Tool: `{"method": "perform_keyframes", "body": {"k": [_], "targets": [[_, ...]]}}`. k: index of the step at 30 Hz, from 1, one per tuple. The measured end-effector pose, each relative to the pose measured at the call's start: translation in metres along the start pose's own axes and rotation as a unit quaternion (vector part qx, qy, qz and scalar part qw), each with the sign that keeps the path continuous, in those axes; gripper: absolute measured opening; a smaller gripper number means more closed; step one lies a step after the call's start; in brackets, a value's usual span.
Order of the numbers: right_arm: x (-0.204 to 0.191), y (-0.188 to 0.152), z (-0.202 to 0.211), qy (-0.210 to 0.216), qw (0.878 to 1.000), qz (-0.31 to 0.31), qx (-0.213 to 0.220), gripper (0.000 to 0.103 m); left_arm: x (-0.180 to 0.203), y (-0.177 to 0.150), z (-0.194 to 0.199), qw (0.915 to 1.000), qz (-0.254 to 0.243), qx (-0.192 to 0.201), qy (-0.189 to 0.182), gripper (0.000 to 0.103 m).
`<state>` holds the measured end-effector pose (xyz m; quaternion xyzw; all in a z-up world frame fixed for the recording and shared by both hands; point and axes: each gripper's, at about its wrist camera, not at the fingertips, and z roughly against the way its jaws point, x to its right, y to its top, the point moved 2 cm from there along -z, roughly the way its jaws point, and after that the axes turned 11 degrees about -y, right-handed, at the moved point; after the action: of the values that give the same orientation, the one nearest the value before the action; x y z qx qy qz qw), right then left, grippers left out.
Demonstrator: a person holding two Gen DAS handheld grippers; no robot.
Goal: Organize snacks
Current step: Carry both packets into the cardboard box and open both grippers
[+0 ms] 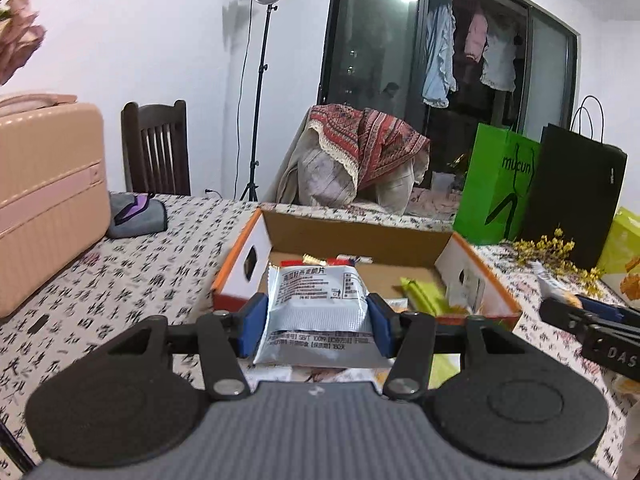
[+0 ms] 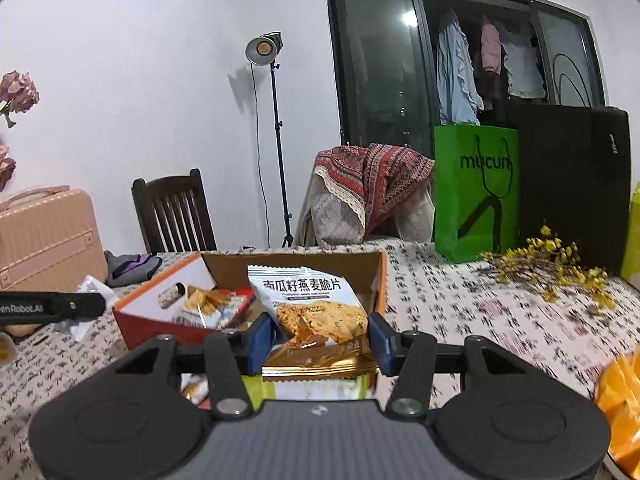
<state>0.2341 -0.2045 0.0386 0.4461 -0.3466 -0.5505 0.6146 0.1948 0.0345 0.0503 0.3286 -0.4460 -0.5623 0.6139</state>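
My left gripper point(image 1: 316, 320) is shut on a silver-grey snack packet point(image 1: 316, 308), back side up, held above the table in front of an open cardboard box point(image 1: 360, 236) with orange edges. Several snacks lie inside the box, among them a green packet point(image 1: 420, 292). My right gripper point(image 2: 320, 340) is shut on a white and gold oat-crisp packet point(image 2: 316, 312), printed side up, also raised just before the same box point(image 2: 296, 264). The right gripper's arm point(image 1: 592, 328) shows at the right edge of the left wrist view, and the left gripper's arm point(image 2: 48, 306) at the left edge of the right wrist view.
A patterned cloth point(image 1: 132, 280) covers the table. A pink suitcase point(image 1: 44, 208) and a grey pouch point(image 1: 136, 216) stand at the left. A green bag point(image 2: 476, 188), a black bag point(image 2: 572, 184) and yellow dried flowers point(image 2: 552, 264) stand at the right. Orange packets point(image 2: 620, 400) lie near right.
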Motion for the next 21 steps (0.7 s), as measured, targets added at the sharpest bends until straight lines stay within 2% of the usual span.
{"method": "perform_keyframes", "body": {"k": [7, 13, 17, 21], "targets": [[-0.017, 0.027, -0.026, -0.004, 1.0, 0.001, 0.01, 0.05, 0.004, 0.026, -0.029, 1.0, 0.003, 0.008, 0.0, 0.055], [-0.029, 0.041, -0.075, -0.024, 1.0, -0.004, -0.004, 0.05, -0.008, 0.044, -0.068, 0.9996, 0.017, 0.0, 0.021, 0.055], [-0.033, 0.038, -0.095, -0.025, 1.0, -0.008, -0.007, 0.05, -0.015, 0.048, -0.096, 0.9989, 0.023, -0.009, 0.041, 0.055], [-0.034, 0.022, -0.116, -0.023, 1.0, -0.006, -0.014, 0.05, -0.021, 0.037, -0.12, 0.998, 0.027, -0.018, 0.054, 0.055]]}}
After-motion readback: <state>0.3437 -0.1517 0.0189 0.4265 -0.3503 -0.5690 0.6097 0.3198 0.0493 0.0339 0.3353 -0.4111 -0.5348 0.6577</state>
